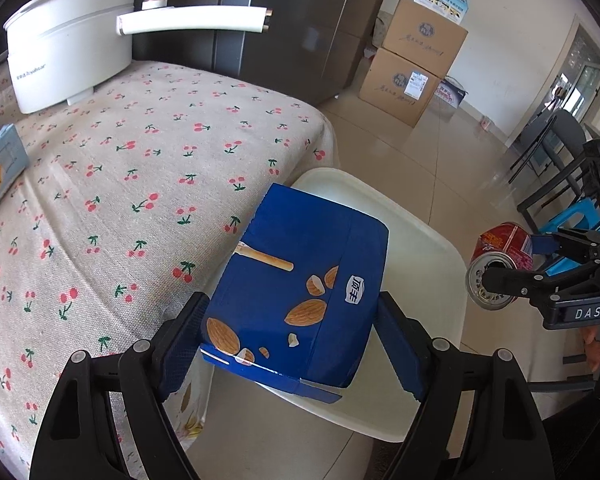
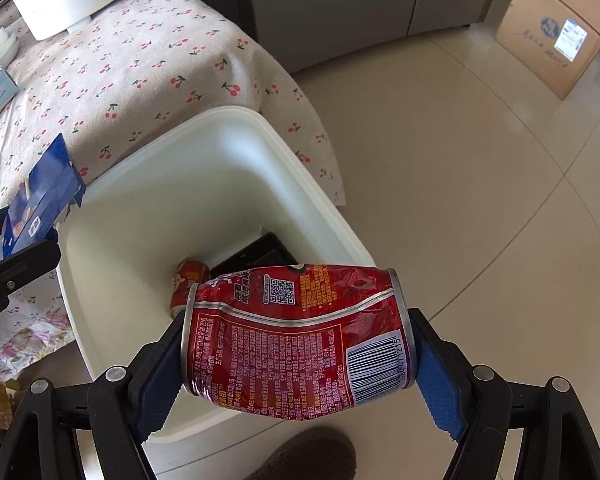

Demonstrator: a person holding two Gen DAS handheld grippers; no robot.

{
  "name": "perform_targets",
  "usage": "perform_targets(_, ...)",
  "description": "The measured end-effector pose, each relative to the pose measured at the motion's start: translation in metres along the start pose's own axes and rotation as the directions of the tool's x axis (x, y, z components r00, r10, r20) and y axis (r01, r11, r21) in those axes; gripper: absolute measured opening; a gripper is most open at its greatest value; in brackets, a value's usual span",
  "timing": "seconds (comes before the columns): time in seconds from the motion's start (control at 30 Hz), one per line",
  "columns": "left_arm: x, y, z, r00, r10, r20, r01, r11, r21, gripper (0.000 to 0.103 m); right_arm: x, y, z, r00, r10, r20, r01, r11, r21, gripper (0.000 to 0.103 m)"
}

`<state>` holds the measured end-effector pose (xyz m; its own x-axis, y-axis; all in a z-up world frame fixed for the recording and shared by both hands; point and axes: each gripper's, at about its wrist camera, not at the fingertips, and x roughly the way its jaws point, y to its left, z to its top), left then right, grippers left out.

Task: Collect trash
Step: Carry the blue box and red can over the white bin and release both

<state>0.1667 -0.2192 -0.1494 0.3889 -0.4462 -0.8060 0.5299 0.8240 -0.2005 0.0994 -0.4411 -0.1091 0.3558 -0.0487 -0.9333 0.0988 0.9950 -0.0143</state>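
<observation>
- My left gripper (image 1: 290, 344) clamps the blue almond snack box (image 1: 296, 292) by its sides, above the white bin's (image 2: 300, 168) rim beside the cherry-print tablecloth (image 1: 140, 184).
- My right gripper (image 2: 296, 364) grips a dented red can (image 2: 296, 332) end to end over the bin, where another red can (image 2: 188, 284) lies.

"DAS" on right gripper (image 1: 512, 276), "Royalstar" on white pot (image 1: 68, 44)

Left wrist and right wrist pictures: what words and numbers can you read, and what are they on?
"DAS": on the right gripper, beside the red can.
"Royalstar", roughly: on the white pot.
Two Chinese characters: white label on the blue box.
Barcode digits ending about "4712 15": on the red can; its fine print is too small.
Cardboard boxes: writing too blurred.
</observation>
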Motion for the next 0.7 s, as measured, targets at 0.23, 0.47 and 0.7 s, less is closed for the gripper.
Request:
perform_targets(0.23,-0.006,-0.002,0.001,0.999,0.033,0.028,-0.033,0.999,0.023,0.100,0.002,-0.001,0.002,1.000,-0.005,0.000,0.005,1.000,0.002,0.085)
perform_targets(0.47,-0.028,0.011,0.000,0.994,0.097,0.047,-0.099,0.995,0.027,0.102,-0.003,0.003,0.005,1.000,0.002,0.010,-0.002,1.000,-0.003,0.085)
perform_targets(0.7,-0.060,0.041,-0.002,0.986,0.152,0.070,-0.150,0.988,-0.036,0.102,0.001,0.016,0.010,1.000,0.004,0.002,-0.004,1.000,-0.021,0.085)
